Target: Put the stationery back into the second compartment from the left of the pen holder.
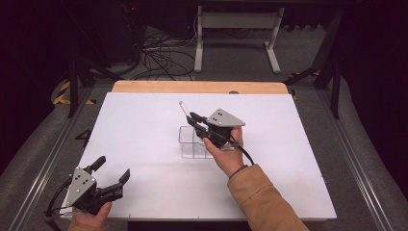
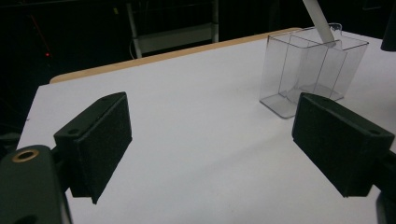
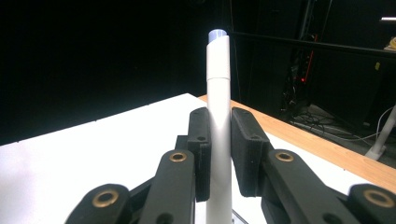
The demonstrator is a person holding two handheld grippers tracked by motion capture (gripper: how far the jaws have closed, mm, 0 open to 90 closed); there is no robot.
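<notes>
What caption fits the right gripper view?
Right gripper clamps a white pen upright above the white table.

Setting: lab or test bay for recording manipulation, not home or shop. Evidence: white work board [image 1: 144, 144] laid over wooden tabletop [image 1: 199, 87], bare except clear plastic container [image 1: 192, 142]. Grey carpet floor [image 1: 38, 159] with metal rails [image 1: 53, 154] running along both sides of table. Loose black cables [image 1: 161, 55] tangled on floor behind. White frame legs of another bench [image 1: 238, 29] further back. Yellow-black hazard tape [image 1: 61, 92] on floor at left. Surroundings dark, black equipment stands [image 1: 332, 62]; small red indicator light [image 2: 48, 54] glowing in background.
</notes>
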